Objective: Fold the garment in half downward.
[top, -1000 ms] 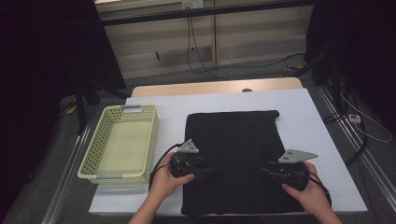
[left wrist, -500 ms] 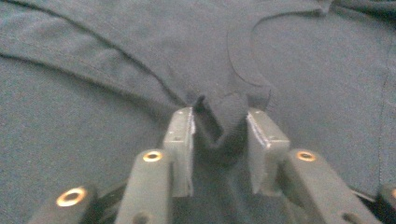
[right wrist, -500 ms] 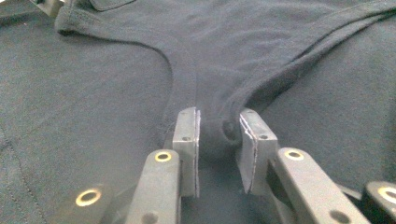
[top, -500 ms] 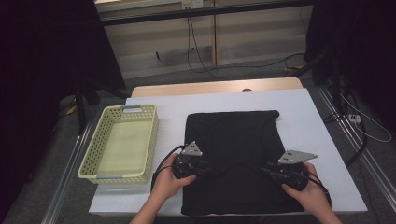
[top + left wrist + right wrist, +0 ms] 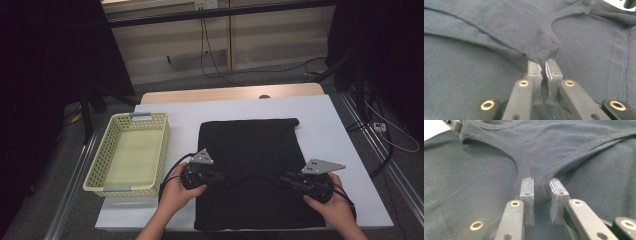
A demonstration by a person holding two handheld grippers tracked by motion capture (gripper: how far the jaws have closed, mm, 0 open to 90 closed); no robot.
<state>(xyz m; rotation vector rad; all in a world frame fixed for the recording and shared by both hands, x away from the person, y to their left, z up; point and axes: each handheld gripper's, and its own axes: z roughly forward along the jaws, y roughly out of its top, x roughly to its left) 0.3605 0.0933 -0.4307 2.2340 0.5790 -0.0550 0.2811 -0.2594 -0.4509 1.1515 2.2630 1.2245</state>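
Note:
A black sleeveless garment (image 5: 250, 145) lies flat on the white table (image 5: 330, 125). Both grippers sit on its near part, pointing inward toward each other. My left gripper (image 5: 220, 178) has just been closing, and in the left gripper view it (image 5: 543, 63) is shut on a pinched fold of the garment (image 5: 499, 30) where a shoulder strap begins. My right gripper (image 5: 286, 179) has also been closing. In the right gripper view its pads (image 5: 541, 182) hold the other strap of the garment (image 5: 564, 142) between them, with a narrow gap left.
A pale yellow perforated basket (image 5: 161, 150) stands empty on the table's left side. A metal rail (image 5: 395, 175) runs along the right edge. Cables lie on the floor behind the table.
The left gripper has edged slightly inward over the garment. The right hand has stayed put.

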